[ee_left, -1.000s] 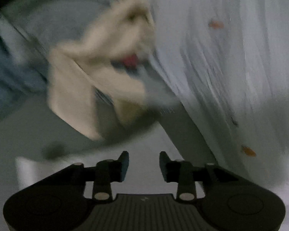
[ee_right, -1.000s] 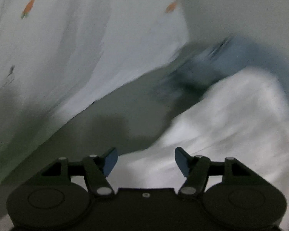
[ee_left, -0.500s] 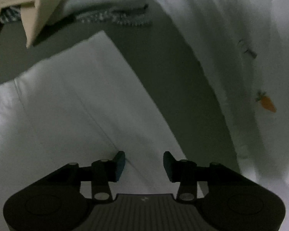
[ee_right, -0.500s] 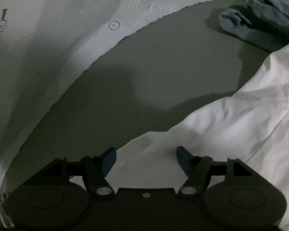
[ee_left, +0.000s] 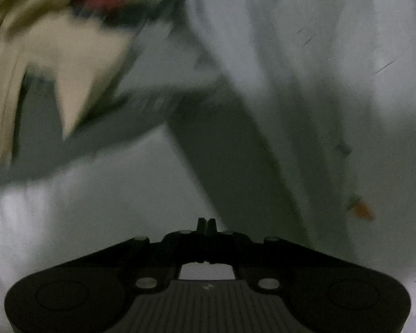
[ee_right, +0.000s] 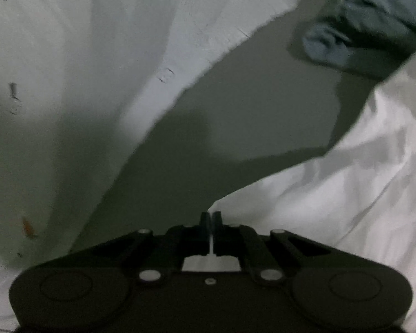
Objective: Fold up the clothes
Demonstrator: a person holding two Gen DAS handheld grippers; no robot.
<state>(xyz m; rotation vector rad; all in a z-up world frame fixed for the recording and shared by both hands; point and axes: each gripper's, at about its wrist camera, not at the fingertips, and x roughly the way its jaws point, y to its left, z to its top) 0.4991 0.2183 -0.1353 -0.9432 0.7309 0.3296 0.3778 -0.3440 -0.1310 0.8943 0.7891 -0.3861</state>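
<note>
Folding had barely begun: the white garment (ee_right: 332, 194) lay rumpled on the table (ee_right: 235, 111), from 6 to 3 o'clock. My right gripper (ee_right: 210, 217) had just closed, pinching its corner; my left gripper (ee_left: 207, 223) had just pressed together at its edge. Both tilted downward.

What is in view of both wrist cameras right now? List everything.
White garment: one, plain white, at both grippers' fingertips.
Carrot-print cloth: one, white with orange carrots, beside it.
Blue garment: one, crumpled, far right.
Beige garment: one, beige with a red patch, far left, blurred.
Surface: grey, under everything.
Left gripper: black, shut at the white garment's edge.
Right gripper: black, shut on the white garment.
</note>
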